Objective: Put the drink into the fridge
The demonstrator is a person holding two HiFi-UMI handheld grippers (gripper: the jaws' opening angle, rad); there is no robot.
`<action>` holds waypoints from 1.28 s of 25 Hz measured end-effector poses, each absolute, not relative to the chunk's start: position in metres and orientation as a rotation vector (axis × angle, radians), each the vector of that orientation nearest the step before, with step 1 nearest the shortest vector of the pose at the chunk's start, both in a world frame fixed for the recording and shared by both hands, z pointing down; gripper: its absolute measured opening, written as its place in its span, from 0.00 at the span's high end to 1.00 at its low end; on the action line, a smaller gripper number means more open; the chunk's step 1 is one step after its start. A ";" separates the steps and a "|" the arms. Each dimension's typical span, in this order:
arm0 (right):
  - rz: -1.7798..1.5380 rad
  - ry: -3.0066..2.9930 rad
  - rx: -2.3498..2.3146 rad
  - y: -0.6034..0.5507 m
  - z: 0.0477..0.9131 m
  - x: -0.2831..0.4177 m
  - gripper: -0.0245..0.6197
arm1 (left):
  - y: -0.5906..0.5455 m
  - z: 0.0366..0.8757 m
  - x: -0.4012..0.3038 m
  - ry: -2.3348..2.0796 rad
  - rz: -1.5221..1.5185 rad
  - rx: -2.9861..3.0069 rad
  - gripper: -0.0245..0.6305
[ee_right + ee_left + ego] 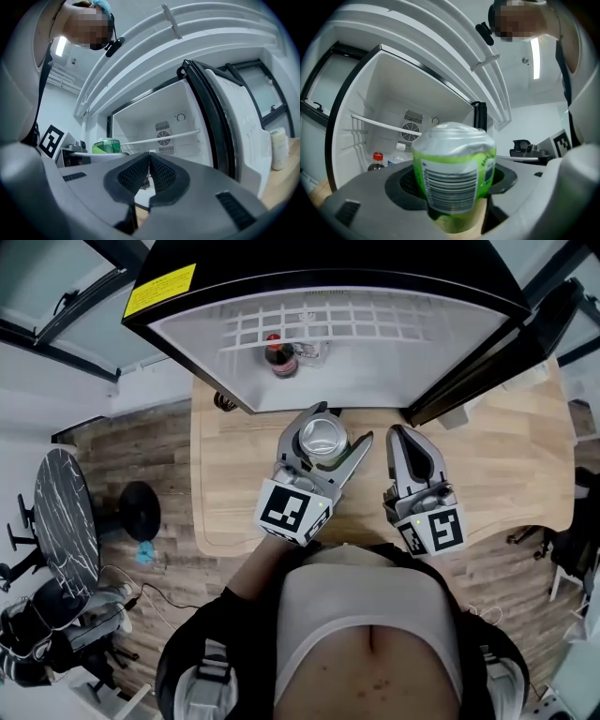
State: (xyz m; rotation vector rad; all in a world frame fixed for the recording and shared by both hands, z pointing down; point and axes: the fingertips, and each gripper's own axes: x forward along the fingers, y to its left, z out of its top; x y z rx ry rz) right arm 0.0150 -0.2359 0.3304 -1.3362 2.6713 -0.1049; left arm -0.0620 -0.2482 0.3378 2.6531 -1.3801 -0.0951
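My left gripper (323, 437) is shut on a green drink can (323, 439), held upright over the wooden table (234, 484) just in front of the open fridge (328, 343). In the left gripper view the green drink can (454, 176) fills the space between the jaws, barcode facing the camera. My right gripper (405, 439) hangs beside it on the right, shut and empty, its pads (161, 173) pressed together. Inside the fridge stands a dark bottle with a red cap (277, 358) on the floor under a white wire shelf (309, 322).
The fridge door (511, 343) stands swung open to the right, over the table's far right part. A clear bottle (396, 160) stands beside the red-capped one inside. A black round stool (139, 507) and a marble-top table (66, 521) are on the floor at left.
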 end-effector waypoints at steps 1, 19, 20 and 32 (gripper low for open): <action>-0.106 2.674 -1.332 -0.236 0.330 0.017 0.92 | -0.248 0.339 -0.061 -1.385 -0.097 2.644 0.44; -0.142 2.691 -1.315 -0.248 0.344 0.030 0.92 | -0.294 0.374 -0.038 -1.446 -0.054 2.626 0.44; -0.145 2.691 -1.318 -0.249 0.345 0.031 0.92 | -0.298 0.377 -0.038 -1.448 -0.053 2.623 0.44; -0.211 2.734 -1.325 -0.246 0.364 0.033 0.92 | -0.334 0.405 -0.028 -1.458 -0.015 2.615 0.44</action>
